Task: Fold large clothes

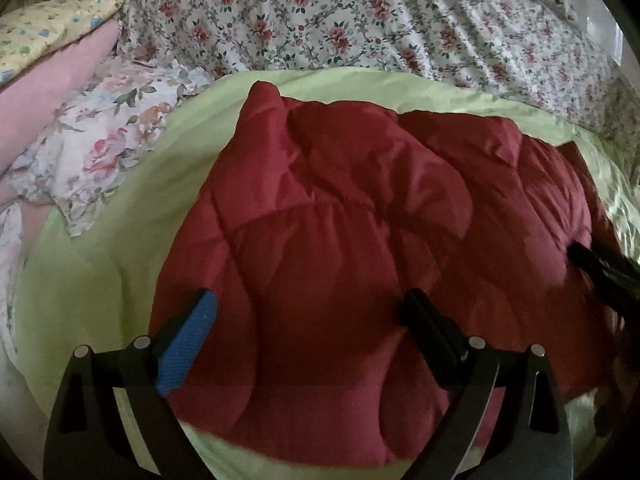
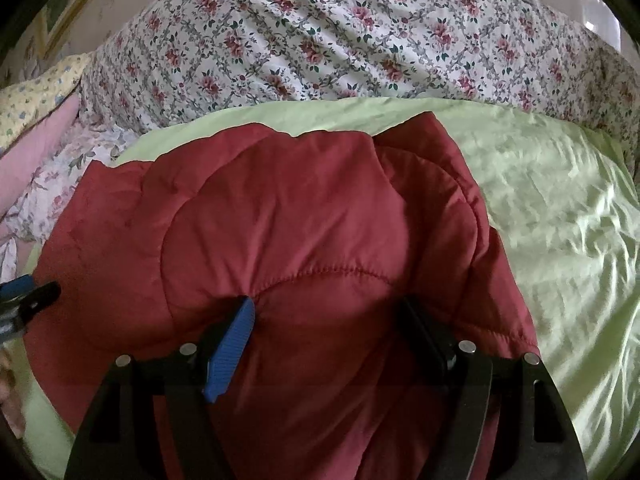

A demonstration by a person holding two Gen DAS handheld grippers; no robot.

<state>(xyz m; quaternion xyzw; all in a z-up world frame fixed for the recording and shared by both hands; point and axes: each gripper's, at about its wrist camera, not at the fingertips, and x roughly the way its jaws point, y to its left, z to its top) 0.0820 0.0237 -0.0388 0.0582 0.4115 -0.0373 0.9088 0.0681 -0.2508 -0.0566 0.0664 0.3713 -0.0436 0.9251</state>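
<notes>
Lying between both wide-spread jaws, the red quilted jacket (image 1: 340, 220) covers the green sheet (image 2: 540, 200).

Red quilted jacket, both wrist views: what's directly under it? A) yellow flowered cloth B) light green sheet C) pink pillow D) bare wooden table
B: the red quilted jacket lies on the light green sheet, which shows along its far and side edges in both views; the rose-print bedding lies beyond the sheet.
</notes>
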